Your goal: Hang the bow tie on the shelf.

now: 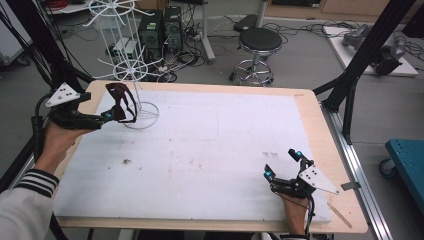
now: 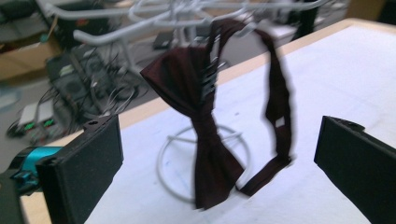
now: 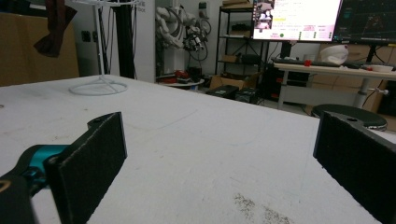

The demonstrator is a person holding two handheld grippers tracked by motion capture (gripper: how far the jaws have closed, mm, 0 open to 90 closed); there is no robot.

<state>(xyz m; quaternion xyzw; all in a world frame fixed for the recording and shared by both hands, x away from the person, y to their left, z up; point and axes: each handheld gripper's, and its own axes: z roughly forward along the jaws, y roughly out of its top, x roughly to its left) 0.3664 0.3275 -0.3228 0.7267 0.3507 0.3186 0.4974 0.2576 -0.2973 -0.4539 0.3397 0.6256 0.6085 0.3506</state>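
Left side first: my left gripper (image 1: pixel 111 116) is up at the far-left corner of the tabletop (image 1: pixel 310 107), right by the dark red bow tie (image 2: pixel 205 135) that hangs off an arm of the white wire stand (image 1: pixel 131 70). In the left gripper view the jaws stand wide apart with the bow tie out in front between them, nothing touching the pads, so I hold nothing. Step in hand looks like either taking the tie or just having hung it, can't tell which. To do it well I'd close on the knot, not the thin strap loop (image 2: pixel 276 121), and move along the arm's line so the light stand doesn't tip. Moving right: the white foam mat (image 1: pixel 210 150) is bare in the middle. My right gripper (image 1: pixel 282 165) rests low near the front-right edge, jaws fully spread, empty, touching only the mat if anything.
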